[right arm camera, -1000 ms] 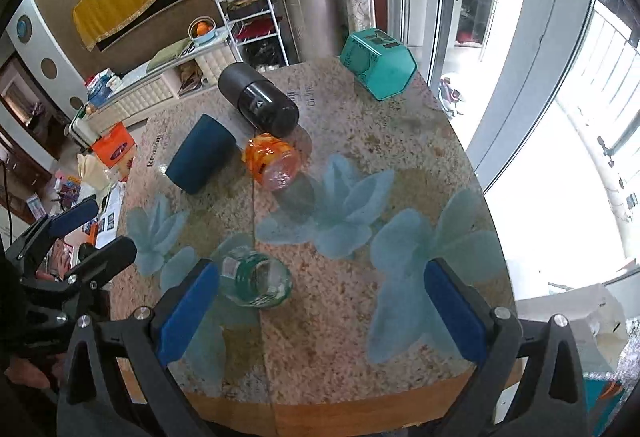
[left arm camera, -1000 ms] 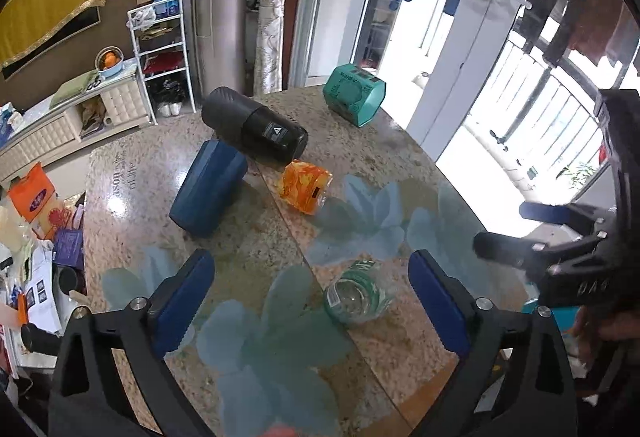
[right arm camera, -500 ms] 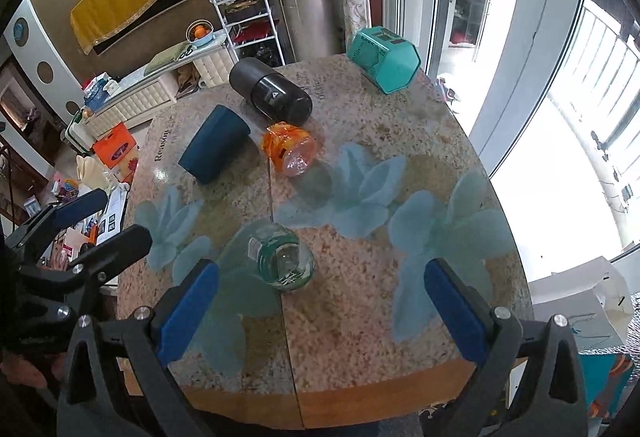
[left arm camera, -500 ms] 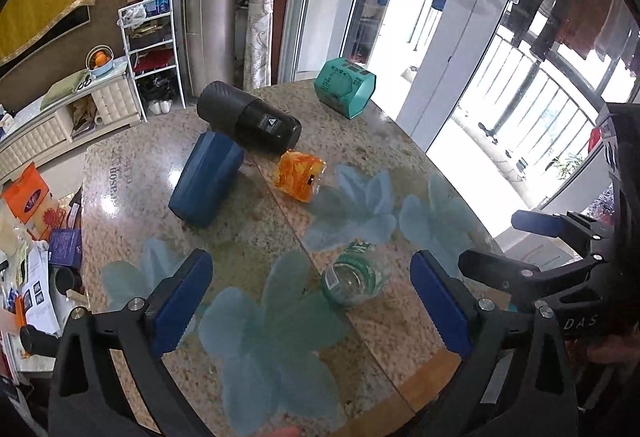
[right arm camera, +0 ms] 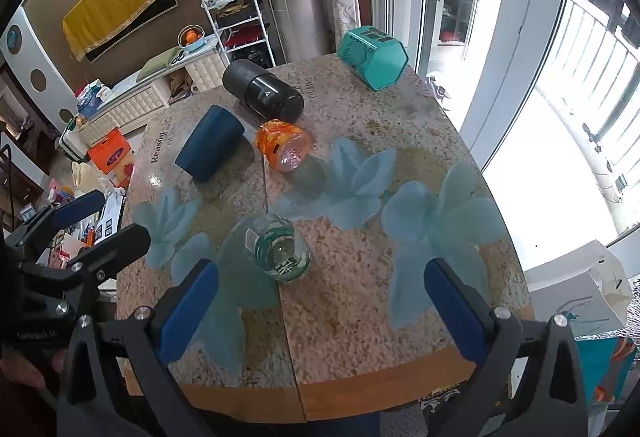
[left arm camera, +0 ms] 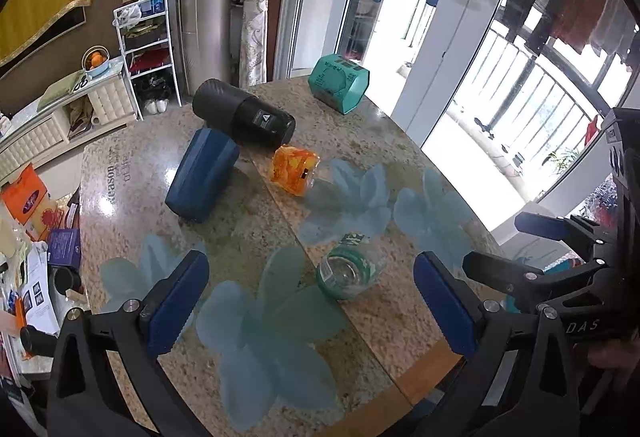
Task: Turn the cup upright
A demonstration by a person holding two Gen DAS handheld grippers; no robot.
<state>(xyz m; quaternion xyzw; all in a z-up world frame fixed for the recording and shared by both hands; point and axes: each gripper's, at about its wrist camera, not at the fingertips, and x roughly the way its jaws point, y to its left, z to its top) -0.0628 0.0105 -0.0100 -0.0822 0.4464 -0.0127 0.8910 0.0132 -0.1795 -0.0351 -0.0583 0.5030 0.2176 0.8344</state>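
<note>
Several cups lie on their sides on the round granite table (left arm camera: 120, 173): a clear glass with a green band (left arm camera: 349, 269) (right arm camera: 280, 249) nearest me, an orange cup (left arm camera: 295, 173) (right arm camera: 285, 149), a dark blue cup (left arm camera: 202, 179) (right arm camera: 210, 143), a black tumbler (left arm camera: 244, 119) (right arm camera: 262, 95) and a teal hexagonal cup (left arm camera: 338, 83) (right arm camera: 374, 57). My left gripper (left arm camera: 312, 303) is open and empty above the near table, the glass between its fingers in view. My right gripper (right arm camera: 320, 311) is open and empty, just short of the glass.
The table's wooden front edge (right arm camera: 320, 393) is right below the right gripper. The other gripper shows at the right of the left wrist view (left arm camera: 552, 249) and at the left of the right wrist view (right arm camera: 76, 233). A balcony door, shelves and floor clutter surround the table.
Both grippers have moved; the table and cups have shifted in both views. The glass now sits more centrally between the right gripper's fingers. No cup has moved.
</note>
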